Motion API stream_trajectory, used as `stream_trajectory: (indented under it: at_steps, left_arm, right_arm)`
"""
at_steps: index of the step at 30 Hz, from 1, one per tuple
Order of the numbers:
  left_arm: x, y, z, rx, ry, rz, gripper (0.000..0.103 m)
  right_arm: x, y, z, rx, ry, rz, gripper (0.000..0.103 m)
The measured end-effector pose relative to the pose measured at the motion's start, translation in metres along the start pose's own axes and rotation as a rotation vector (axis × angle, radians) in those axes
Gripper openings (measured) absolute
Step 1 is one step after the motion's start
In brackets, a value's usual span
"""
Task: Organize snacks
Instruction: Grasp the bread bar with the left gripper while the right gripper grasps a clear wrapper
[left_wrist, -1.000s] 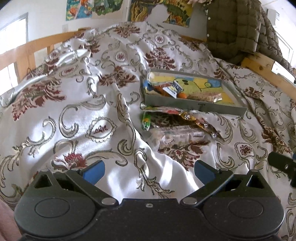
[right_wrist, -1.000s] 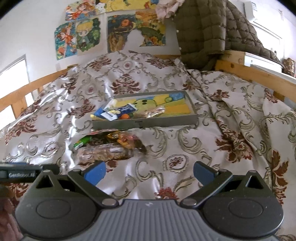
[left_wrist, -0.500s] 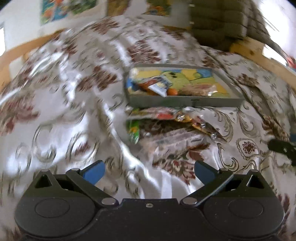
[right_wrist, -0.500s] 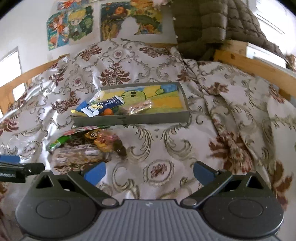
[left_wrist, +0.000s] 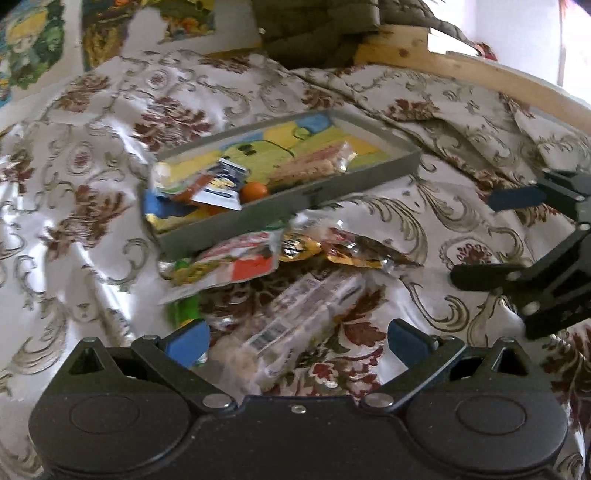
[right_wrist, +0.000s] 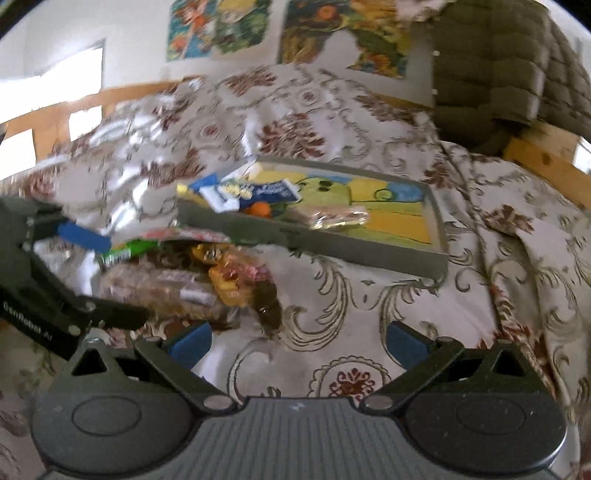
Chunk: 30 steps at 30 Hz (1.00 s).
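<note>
A shallow grey tray (left_wrist: 314, 192) (right_wrist: 332, 247) with a cartoon picture inside lies on the bed and holds several snack packets and a small orange ball (left_wrist: 254, 191). Loose snacks lie in front of it: a clear cracker pack (left_wrist: 295, 317) (right_wrist: 162, 288), a red and white packet (left_wrist: 236, 264), a yellow wrapper (left_wrist: 347, 251) (right_wrist: 229, 277) and a green packet (right_wrist: 129, 249). My left gripper (left_wrist: 297, 338) is open, low over the cracker pack. My right gripper (right_wrist: 297, 339) is open and empty, just right of the pile.
The patterned bedspread (left_wrist: 461, 229) is wrinkled, with folds left of the tray. Wooden bed rails (left_wrist: 480, 74) (right_wrist: 546, 162) run along the sides. A quilted olive jacket (right_wrist: 498, 74) hangs at the back, posters on the wall behind.
Both grippers have moved forward and down toward the loose snack pile. The left now straddles the cracker pack; each gripper shows large in the other's view. Both stay open.
</note>
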<state>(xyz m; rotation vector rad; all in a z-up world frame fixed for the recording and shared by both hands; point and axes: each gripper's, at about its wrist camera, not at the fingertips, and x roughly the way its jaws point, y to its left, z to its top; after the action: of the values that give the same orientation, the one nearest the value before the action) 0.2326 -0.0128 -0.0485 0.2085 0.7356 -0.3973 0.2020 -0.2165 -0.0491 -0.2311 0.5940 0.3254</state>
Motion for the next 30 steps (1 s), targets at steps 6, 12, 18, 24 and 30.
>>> stream_trajectory:
  at_steps: [6,12,18,24,30]
  left_arm:
    - [0.022,-0.007,0.002,0.128,0.036,0.001,0.102]
    - [0.039,-0.006,0.002,0.223,0.074,0.034,0.099]
    - [0.040,0.000,0.008,0.188,0.096,-0.025,0.081]
    - [0.047,0.005,0.009,0.167,0.128,-0.012,0.067]
    - [0.043,0.009,0.011,0.132,0.144,-0.039,0.061]
  right_arm:
    - [0.024,0.017,-0.003,-0.134,0.022,-0.041,0.099]
    - [0.041,0.029,-0.002,-0.230,0.025,-0.040,0.086]
    - [0.059,0.035,-0.003,-0.282,0.055,-0.055,0.069]
    - [0.070,0.038,-0.001,-0.292,0.063,-0.038,0.053]
    - [0.074,0.040,0.002,-0.290,0.088,-0.027,0.027]
